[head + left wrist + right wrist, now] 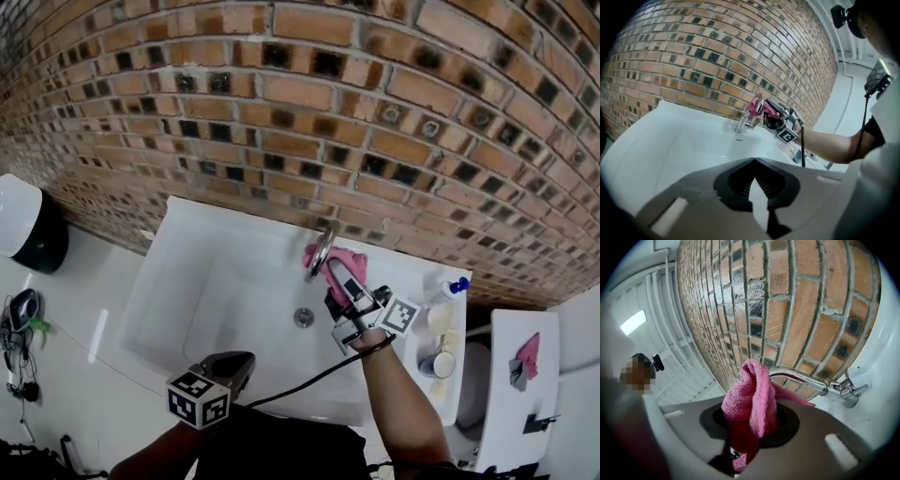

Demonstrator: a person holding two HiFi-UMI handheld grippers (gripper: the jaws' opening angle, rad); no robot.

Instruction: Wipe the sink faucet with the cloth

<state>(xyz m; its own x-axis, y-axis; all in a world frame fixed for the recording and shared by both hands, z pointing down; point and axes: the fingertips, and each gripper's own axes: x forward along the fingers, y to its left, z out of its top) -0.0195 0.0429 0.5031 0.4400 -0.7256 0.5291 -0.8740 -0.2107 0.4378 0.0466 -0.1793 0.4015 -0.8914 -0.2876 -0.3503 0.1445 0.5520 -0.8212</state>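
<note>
The right gripper (337,277) has its fingers clamped on the pink cloth (750,404), which bunches against the curved spout of the chrome faucet (806,379) at the back edge of the white sink (173,234), below the brick wall (375,103). The left gripper (757,185) hangs over the sink's front edge, its fingers together with nothing between them.

Right gripper (339,277) clamped on cloth (349,263), forearm (398,394) stretched out to the faucet (320,251). Left gripper (234,367) jaws together, empty, well back from faucet.
</note>
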